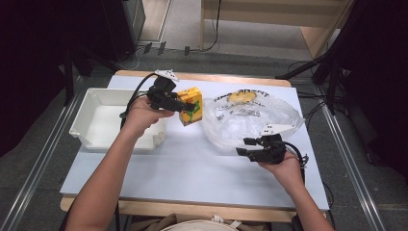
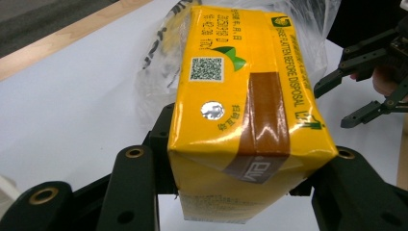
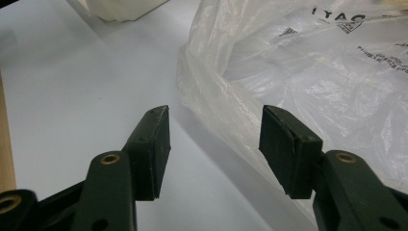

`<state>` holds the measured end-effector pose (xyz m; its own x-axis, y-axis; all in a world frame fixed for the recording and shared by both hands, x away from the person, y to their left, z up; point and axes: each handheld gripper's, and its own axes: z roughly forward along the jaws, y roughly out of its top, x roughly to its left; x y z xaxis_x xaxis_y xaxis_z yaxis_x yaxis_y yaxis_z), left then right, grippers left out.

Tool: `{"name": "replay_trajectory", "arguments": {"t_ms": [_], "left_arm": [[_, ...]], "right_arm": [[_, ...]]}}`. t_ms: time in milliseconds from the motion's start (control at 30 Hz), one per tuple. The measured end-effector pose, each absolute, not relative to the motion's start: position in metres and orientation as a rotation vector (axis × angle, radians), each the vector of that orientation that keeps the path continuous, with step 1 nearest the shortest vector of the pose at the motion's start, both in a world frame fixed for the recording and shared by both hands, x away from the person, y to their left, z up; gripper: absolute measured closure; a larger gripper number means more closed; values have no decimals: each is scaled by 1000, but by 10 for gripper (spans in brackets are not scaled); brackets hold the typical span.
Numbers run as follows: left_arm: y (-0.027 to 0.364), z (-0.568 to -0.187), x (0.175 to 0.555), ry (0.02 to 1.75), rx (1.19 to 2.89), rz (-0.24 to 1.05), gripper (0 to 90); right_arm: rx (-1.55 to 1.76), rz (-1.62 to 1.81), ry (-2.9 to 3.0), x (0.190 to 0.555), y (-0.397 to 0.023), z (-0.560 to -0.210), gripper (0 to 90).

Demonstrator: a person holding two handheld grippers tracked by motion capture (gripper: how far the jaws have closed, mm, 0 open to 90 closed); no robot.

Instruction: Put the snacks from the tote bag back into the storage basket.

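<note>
Yellow drink carton (image 1: 190,105) is clamped in the left tool (image 1: 169,100), held above the worktop (image 1: 183,163) between white bin (image 1: 98,120) and plastic bag (image 1: 250,118). Right tool (image 1: 251,147) stands apart beside the bag's edge. Advise keeping the carton level, grip firm.

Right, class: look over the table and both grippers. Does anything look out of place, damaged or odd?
Little stands out. The yellow carton, clamped in the left gripper, has brown tape across its top. The plastic bag lies crumpled, something yellow inside. Nothing spilled.
</note>
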<state>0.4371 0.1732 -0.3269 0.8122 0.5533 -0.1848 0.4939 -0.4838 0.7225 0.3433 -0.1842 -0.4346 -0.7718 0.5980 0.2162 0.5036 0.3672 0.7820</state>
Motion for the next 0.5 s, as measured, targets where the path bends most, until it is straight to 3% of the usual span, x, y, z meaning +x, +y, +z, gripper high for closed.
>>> {"name": "replay_trajectory", "arguments": {"t_ms": [500], "left_arm": [[196,-319,439,811,2149,102,520]], "right_arm": [[1007,1385,2517,344,-182,-434,456]]}}
